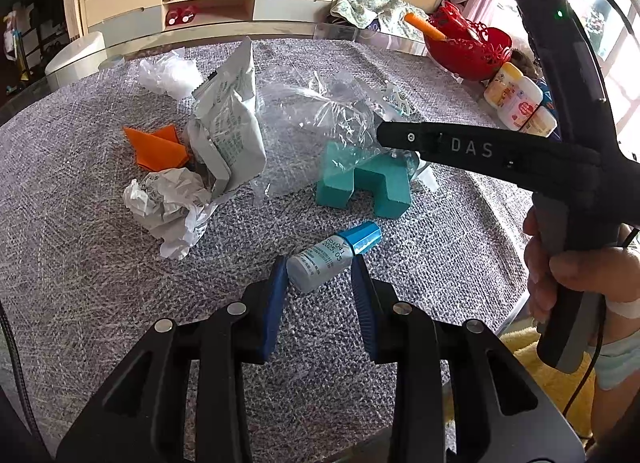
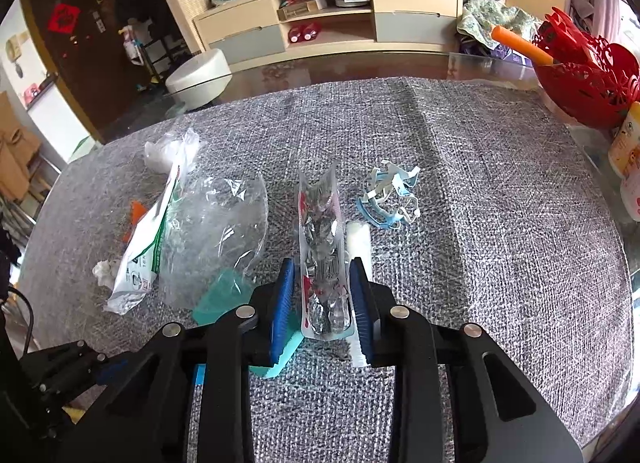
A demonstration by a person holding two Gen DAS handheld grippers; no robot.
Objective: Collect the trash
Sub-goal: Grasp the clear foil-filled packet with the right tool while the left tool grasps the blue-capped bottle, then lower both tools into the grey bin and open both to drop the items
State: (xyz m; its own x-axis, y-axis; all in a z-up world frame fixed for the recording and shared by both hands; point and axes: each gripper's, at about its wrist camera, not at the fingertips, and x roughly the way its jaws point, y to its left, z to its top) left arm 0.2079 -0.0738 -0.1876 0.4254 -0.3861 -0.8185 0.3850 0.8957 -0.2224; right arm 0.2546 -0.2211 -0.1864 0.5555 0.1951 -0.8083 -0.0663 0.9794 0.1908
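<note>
Left tool low over the grey woven table, blue pads apart, straddling a small white bottle with a blue cap that lies on its side on the cloth; pads close to the bottle's flanks, contact not clear

From the bottle, in the left wrist view:
- at 10 o'clock, crumpled white paper
- further at 10 to 11 o'clock, an orange scrap beside a grey-white printed pouch standing half upright
- at 11 o'clock, near the far edge, a wad of white plastic
- at 12 to 1 o'clock, a teal foam block partly under a clear plastic bag
- at 2 o'clock, well apart, a red basket with an orange stick in it, and small yellow-white bottles beside it

Right tool with pads apart on either side of a clear foil-backed wrapper with red print and a barcode, held or lying lengthwise between them; grip not clear. White cylindrical piece just beside the wrapper at 3 o'clock, blue-and-white plastic rings at 1 o'clock, the clear bag at 9 o'clock
</note>
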